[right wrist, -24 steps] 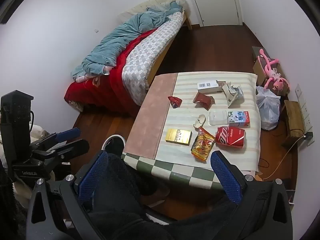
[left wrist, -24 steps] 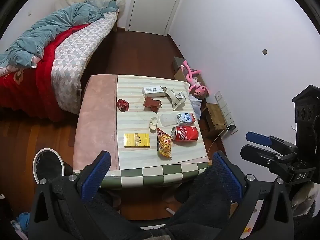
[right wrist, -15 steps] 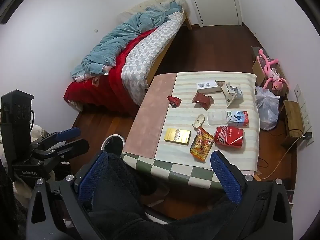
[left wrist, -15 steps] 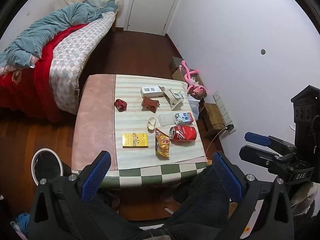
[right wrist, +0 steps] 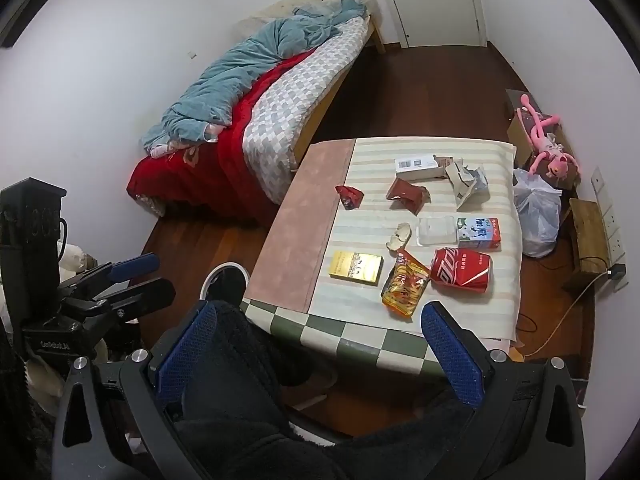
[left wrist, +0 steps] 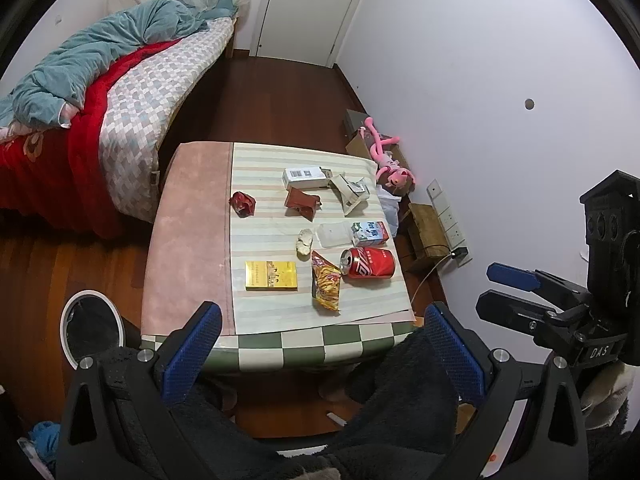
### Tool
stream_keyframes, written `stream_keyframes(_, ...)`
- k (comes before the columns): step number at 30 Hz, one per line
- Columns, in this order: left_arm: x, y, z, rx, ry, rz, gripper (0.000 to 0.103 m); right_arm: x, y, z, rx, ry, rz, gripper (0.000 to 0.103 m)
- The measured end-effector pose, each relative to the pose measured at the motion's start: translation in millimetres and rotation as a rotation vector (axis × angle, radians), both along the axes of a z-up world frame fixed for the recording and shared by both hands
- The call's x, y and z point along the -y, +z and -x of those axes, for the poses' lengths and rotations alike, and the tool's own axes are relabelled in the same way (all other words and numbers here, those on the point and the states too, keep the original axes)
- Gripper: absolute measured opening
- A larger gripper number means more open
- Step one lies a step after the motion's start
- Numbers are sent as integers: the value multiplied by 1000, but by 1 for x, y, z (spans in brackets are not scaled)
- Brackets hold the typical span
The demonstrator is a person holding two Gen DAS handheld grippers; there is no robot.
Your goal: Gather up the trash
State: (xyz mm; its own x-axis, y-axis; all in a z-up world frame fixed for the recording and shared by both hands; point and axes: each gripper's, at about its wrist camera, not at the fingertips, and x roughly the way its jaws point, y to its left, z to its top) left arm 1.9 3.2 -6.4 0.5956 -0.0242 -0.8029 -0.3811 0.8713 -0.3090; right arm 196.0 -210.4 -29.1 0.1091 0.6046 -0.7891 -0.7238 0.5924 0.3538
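Trash lies on the striped table [left wrist: 188, 240]: a dented red can [left wrist: 368, 263] [right wrist: 460, 270], an orange snack bag [left wrist: 326, 286] [right wrist: 404, 286], a yellow box [left wrist: 271, 276], a milk carton [left wrist: 370, 233], a clear plastic tub [left wrist: 334, 235], a crumpled red wrapper [left wrist: 242, 203], a dark red packet [left wrist: 302, 201], a white box [left wrist: 303, 176] and torn paper [left wrist: 352, 196]. My left gripper [left wrist: 322, 346] and right gripper [right wrist: 318, 352] hang open and empty, high above the table's near edge.
A white-rimmed bin [left wrist: 90, 330] [right wrist: 224, 280] stands on the floor left of the table. Behind it is a bed [left wrist: 120, 92]. A white plastic bag [right wrist: 536, 216] and pink toy [right wrist: 548, 152] sit by the right wall. Dark fleece clothing [left wrist: 392, 408] fills the foreground.
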Motion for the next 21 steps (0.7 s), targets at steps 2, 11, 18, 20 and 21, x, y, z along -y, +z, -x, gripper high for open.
stream_keyframes(2, 0, -1, 0, 0, -2, 2, 103, -1, 0, 0, 2, 4, 0, 103)
stream_keyframes(11, 1, -2, -1, 3, -5, 7, 103, -2, -1, 1, -1, 8, 2, 103)
stream_keyframes(18, 2, -2, -4, 6, -8, 13, 103, -3, -1, 1, -2, 13, 1, 103)
stream_keyframes(20, 2, -2, -4, 8, -9, 14, 103, -3, -1, 1, -2, 14, 1, 103)
stream_keyframes(21, 2, -2, -4, 8, -8, 14, 103, -4, -1, 1, -1, 15, 1, 103)
